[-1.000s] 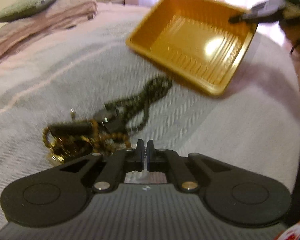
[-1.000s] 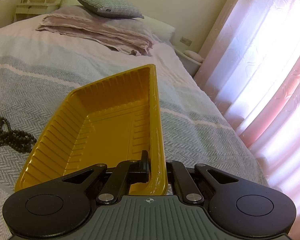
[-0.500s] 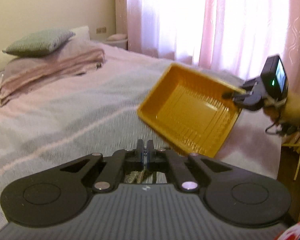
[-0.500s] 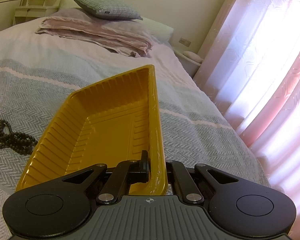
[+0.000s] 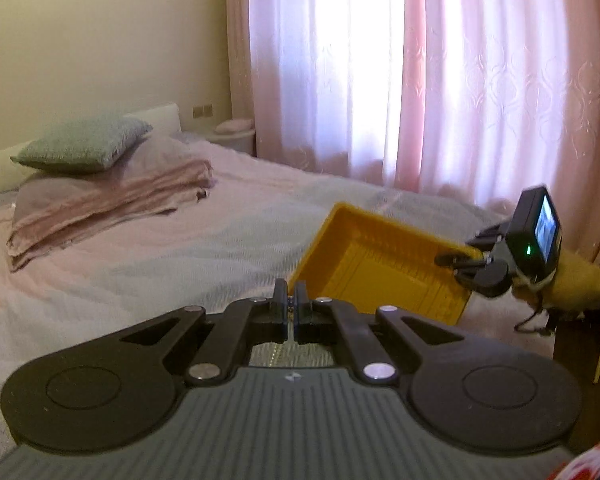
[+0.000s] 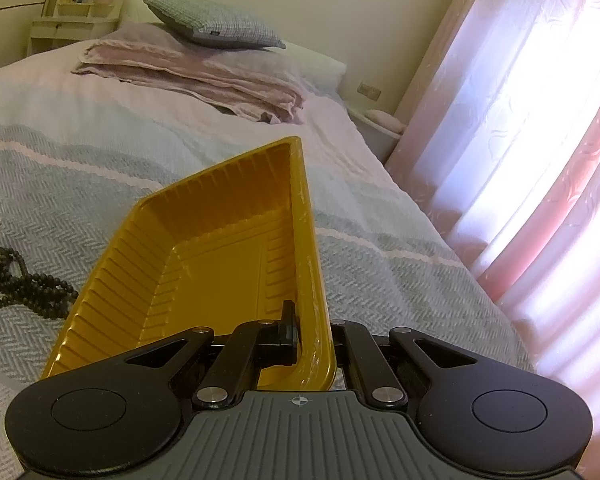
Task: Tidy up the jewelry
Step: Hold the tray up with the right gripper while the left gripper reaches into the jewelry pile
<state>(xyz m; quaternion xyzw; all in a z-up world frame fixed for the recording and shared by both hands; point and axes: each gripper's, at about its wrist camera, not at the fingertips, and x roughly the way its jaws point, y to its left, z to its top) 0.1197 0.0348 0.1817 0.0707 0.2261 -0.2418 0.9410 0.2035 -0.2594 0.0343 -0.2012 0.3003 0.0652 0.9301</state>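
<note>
The tray (image 6: 204, 264) is thin moulded plastic, yellow, semi-glossy, with ribbed walls and a smooth rim. The right gripper (image 6: 300, 320) has matt black plastic linkages, bright metal pivot pins and a ribbed grey body. The bead necklace (image 6: 28, 292) consists of dark, slightly shiny round beads. The bedspread (image 6: 380, 248) is woven cloth with a matt herringbone texture. The curtain (image 5: 440, 80) is sheer patterned fabric.
</note>
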